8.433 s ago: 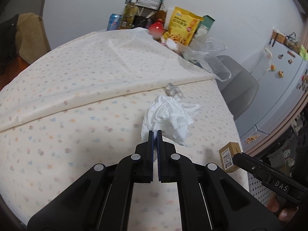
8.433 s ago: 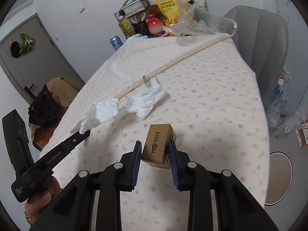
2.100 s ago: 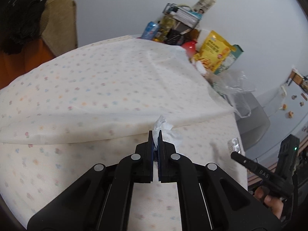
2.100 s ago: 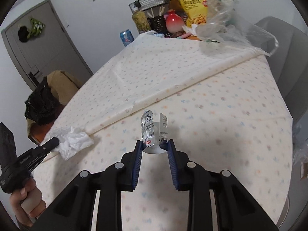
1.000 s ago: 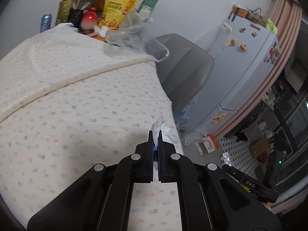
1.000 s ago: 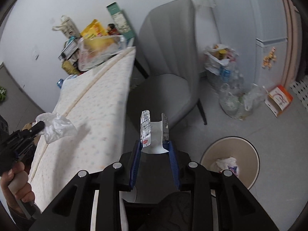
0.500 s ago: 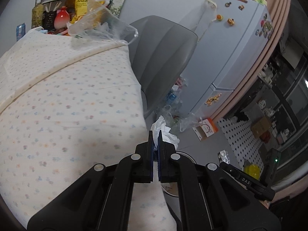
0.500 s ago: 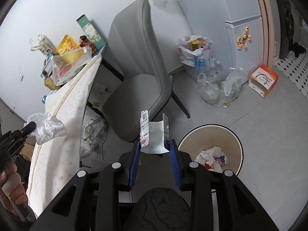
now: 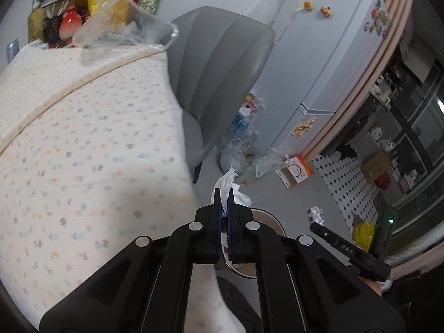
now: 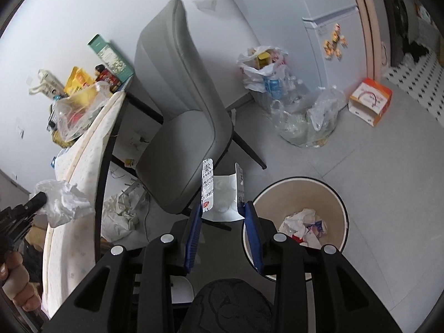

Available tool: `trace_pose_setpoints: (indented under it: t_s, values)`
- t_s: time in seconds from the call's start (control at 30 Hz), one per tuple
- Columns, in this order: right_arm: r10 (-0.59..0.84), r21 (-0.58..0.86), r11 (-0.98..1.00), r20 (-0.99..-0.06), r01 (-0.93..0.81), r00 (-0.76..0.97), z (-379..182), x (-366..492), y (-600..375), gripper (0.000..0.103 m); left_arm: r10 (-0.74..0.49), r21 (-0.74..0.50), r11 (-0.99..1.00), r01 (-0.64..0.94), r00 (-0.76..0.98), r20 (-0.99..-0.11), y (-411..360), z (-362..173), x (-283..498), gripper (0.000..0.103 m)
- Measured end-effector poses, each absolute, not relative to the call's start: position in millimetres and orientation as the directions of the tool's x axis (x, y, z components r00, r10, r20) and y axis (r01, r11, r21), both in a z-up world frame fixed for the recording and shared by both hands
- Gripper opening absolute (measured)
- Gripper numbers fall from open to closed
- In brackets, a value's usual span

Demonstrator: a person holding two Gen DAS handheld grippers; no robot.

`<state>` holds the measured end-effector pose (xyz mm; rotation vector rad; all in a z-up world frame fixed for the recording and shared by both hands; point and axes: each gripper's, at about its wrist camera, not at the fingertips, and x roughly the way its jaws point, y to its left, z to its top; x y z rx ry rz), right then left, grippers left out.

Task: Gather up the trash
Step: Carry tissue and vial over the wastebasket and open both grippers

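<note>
Both our grippers had swung from table (image 9: 83,138) toward bin (image 10: 337,194), grey chair (image 10: 183,111) left of it, left gripper (image 9: 224,194) clamped on tissue (image 9: 229,180), right gripper (image 10: 222,216) pinching blister pack (image 10: 222,194).

"DAS" on the right gripper (image 9: 344,245) (white letters, partly cut)

- In the left wrist view, most of the trash bin (image 9: 273,223) is hidden behind the left hand-held gripper (image 9: 224,194).
- The tablecloth pattern on the surface (image 9: 83,144) is blurred.
- The bin's near rim (image 10: 280,276) is covered by the right hand-held gripper (image 10: 222,211).
</note>
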<state>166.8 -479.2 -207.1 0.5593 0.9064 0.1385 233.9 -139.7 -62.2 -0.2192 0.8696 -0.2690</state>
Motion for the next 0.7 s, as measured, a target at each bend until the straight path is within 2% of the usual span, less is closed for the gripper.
trace_pose_setpoints:
  t_s: [0.13,0.17,0.2,0.7]
  values:
    - [0.334,0.510,0.848,-0.726,0.145,0.601,-219,173,-487,0.037,-0.332,-0.288,0.942,0.172,0.603,-0.725,-157,-64,234,0.004]
    - [0.338,0.520,0.841,-0.722,0.151,0.603,-221,173,-490,0.051,-0.333,-0.285,0.942,0.177,0.600,-0.728,-161,-65,235,0.004]
    - [0.332,0.521,0.839,-0.719,0.157,0.611,-222,171,-493,0.059,-0.334,-0.281,0.942,0.183,0.596,-0.730,-165,-65,235,0.004]
    - [0.227,0.520,0.817,-0.686,0.248,0.691,-196,107,-567,0.062,-0.410,-0.261,0.901,0.348,0.478,-0.777,-267,-93,248,0.004]
